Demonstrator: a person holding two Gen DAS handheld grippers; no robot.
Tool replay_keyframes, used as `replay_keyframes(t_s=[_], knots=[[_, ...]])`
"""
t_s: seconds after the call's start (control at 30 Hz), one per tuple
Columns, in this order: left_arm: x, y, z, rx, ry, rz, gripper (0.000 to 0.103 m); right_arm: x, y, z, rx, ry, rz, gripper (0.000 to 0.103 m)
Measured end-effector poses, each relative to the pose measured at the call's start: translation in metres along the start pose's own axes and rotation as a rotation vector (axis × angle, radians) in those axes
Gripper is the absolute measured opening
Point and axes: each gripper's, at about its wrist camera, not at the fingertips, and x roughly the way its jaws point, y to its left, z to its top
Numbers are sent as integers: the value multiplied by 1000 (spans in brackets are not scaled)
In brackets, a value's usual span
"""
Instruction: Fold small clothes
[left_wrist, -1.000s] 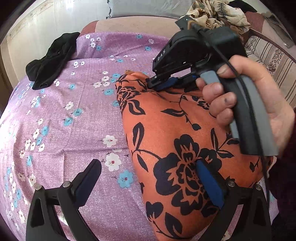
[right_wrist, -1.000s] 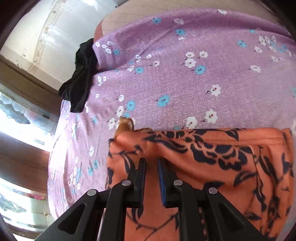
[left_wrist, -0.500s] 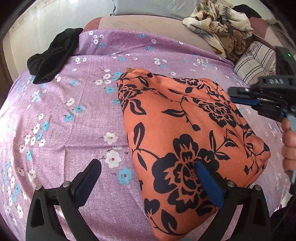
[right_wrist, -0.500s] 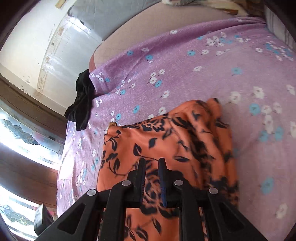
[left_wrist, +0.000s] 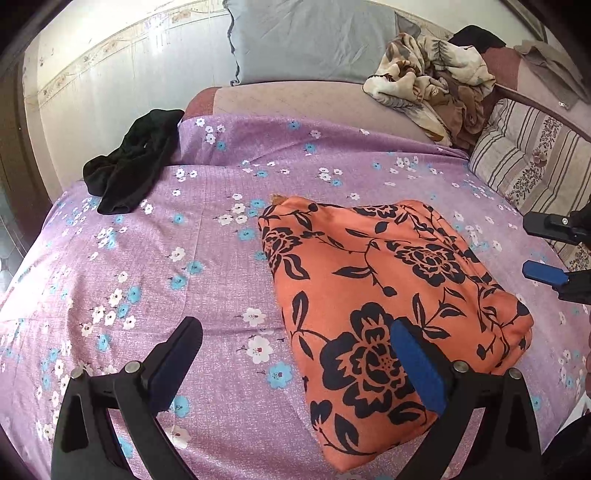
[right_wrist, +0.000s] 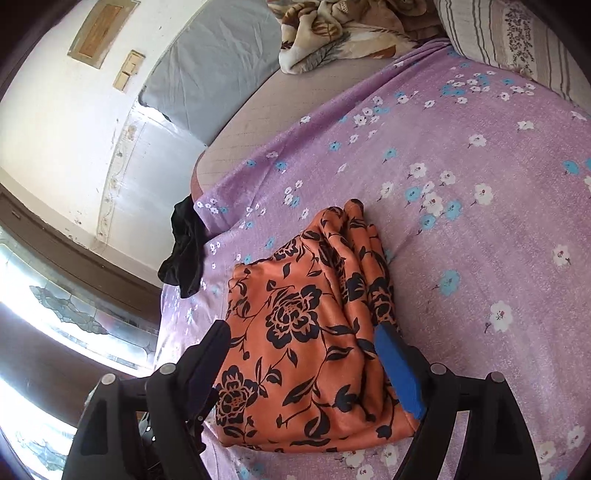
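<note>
Cloth (left_wrist: 384, 302) lay folded, long axis running away from the left gripper (left_wrist: 295, 363), which was nearer, spread and empty; the right gripper (right_wrist: 306, 363) had just been opening, nothing pinched.

Smooth orange floral cloth (left_wrist: 388, 295) lies on a matt, finely textured purple cotton-like bedsheet (left_wrist: 166, 258).
</note>
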Motion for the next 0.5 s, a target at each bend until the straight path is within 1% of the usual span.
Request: replay_keyframes(t_s=[0.13, 0.3, 0.5], knots=[[-1, 5, 2, -9, -6, 5, 101, 9, 11, -4, -57, -4, -26, 83], [6, 9, 6, -25, 12, -2, 101, 18, 8, -2, -50, 9, -39, 83], [13, 7, 6, -13, 25, 5, 101, 24, 4, 5, -34, 8, -38, 83]])
